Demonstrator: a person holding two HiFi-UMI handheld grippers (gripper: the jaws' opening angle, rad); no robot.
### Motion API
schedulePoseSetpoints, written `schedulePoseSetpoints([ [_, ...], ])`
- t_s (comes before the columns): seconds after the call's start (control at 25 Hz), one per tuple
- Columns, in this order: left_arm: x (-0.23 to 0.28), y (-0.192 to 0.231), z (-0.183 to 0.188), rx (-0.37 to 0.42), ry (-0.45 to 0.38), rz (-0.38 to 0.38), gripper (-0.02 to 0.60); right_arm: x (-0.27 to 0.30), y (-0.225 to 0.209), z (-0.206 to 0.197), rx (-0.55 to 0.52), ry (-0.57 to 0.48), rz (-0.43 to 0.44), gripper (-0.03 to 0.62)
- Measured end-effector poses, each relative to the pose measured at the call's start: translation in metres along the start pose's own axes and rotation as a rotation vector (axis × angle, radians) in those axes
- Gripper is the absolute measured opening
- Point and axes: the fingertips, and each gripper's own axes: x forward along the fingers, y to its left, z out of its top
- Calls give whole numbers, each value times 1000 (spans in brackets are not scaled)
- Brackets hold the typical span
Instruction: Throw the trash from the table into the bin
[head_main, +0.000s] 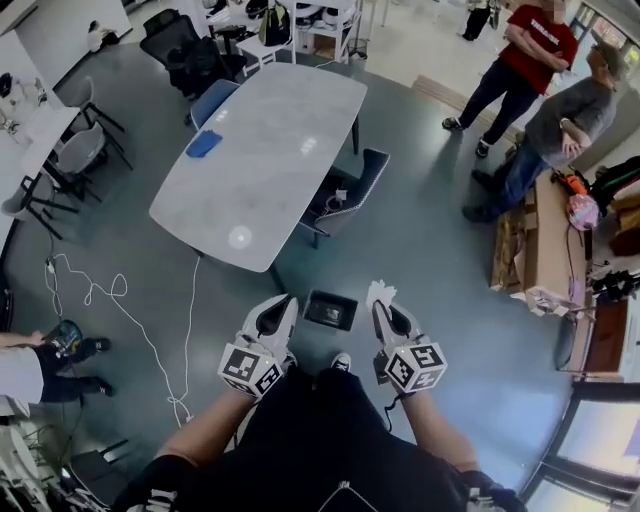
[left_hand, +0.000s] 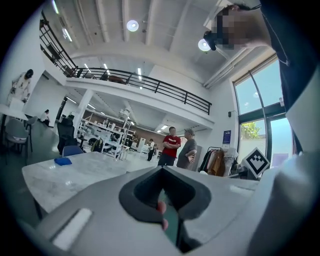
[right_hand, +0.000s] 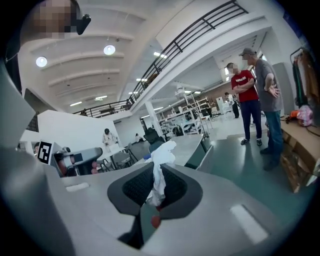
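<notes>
In the head view, the left gripper (head_main: 272, 318) and right gripper (head_main: 388, 318) are held out low over the grey floor, with the dark square bin (head_main: 330, 310) on the floor between them. A white crumpled tissue (head_main: 378, 293) sticks out of the right gripper's tip. The marble table (head_main: 270, 170) stands beyond, with a blue cloth (head_main: 203, 143) on it.

In the left gripper view, the left gripper (left_hand: 162, 172) has its jaws pressed together with nothing between them.

In the right gripper view, the right gripper (right_hand: 159, 176) has its jaws nearly together, pinching the tissue (right_hand: 161, 162), which bunches up above the pads.
</notes>
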Motion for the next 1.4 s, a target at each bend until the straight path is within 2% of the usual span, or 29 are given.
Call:
schedulePoseSetpoints([
  [0.16, -2, 30, -36, -35, 76, 34, 2, 32, -19, -57, 29, 123, -3, 51],
  [0.36, 2, 68, -86, -63, 144, 67, 2, 81, -51, -148, 49, 269, 14, 51],
  [0.44, 3, 78, -114, -86, 174, 77, 2, 97, -66, -192, 57, 319, 25, 51],
  [0.6, 0, 95, -168, -132, 228, 78, 2, 130, -101, -288, 94, 444, -11, 51],
  [0.8, -5, 108, -237, -166, 284, 84, 2, 169, -153, -409, 74, 610, -47, 51],
  [1.0, -17, 131, -292, -187, 304, 119, 2, 199, -200, -520, 2, 796, -91, 51],
  [1.2, -25, 150, -344, -231, 344, 155, 2, 220, -239, -589, 1, 891, -145, 51],
  [1.4, -31, 159, -393, -229, 383, 151, 2, 230, -270, -643, 46, 930, -214, 52],
])
